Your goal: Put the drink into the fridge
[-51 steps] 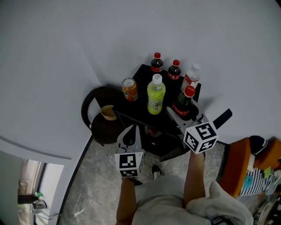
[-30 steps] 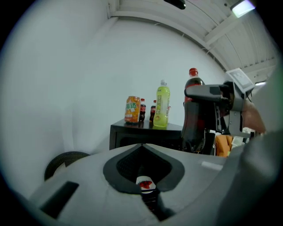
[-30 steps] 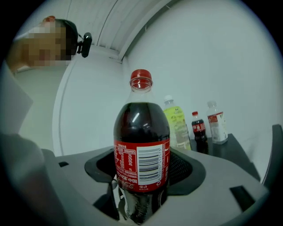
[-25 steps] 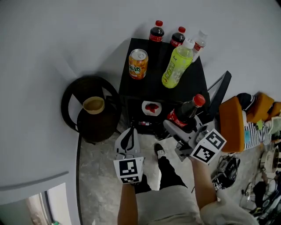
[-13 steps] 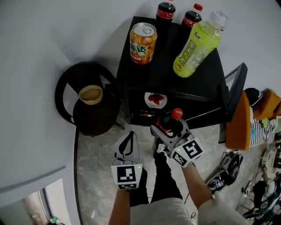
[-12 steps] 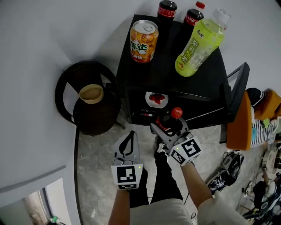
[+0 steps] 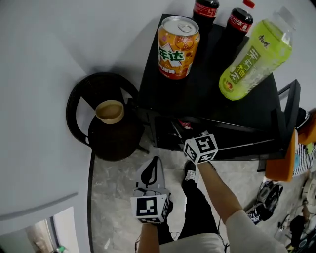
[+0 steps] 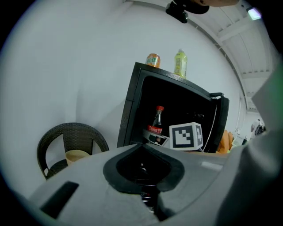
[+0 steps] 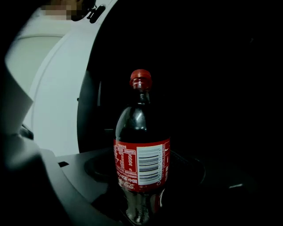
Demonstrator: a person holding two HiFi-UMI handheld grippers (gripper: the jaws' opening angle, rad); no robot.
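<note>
A cola bottle (image 9: 141, 163) with a red cap and red label stands upright between my right gripper's jaws (image 9: 143, 174), which are shut on its lower body. In the left gripper view the bottle (image 8: 156, 125) sits inside the dark opening of the black fridge (image 8: 132, 106). From the head view only the right gripper's marker cube (image 7: 201, 148) shows at the fridge's mouth; its jaws are hidden under the fridge top (image 7: 212, 94). My left gripper (image 7: 156, 162) hangs shut and holds nothing, low in front of the fridge.
On the fridge top stand an orange can (image 7: 177, 40), two cola bottles (image 7: 205, 7) and a green bottle (image 7: 254, 57). The fridge door (image 7: 285, 118) stands open to the right. A dark wicker chair (image 7: 84, 99) with a tan bowl (image 7: 109, 111) is at left.
My right gripper has sunk and carried the cola bottle forward into the fridge opening. The left gripper has dropped a little. The head view has come closer to the fridge.
</note>
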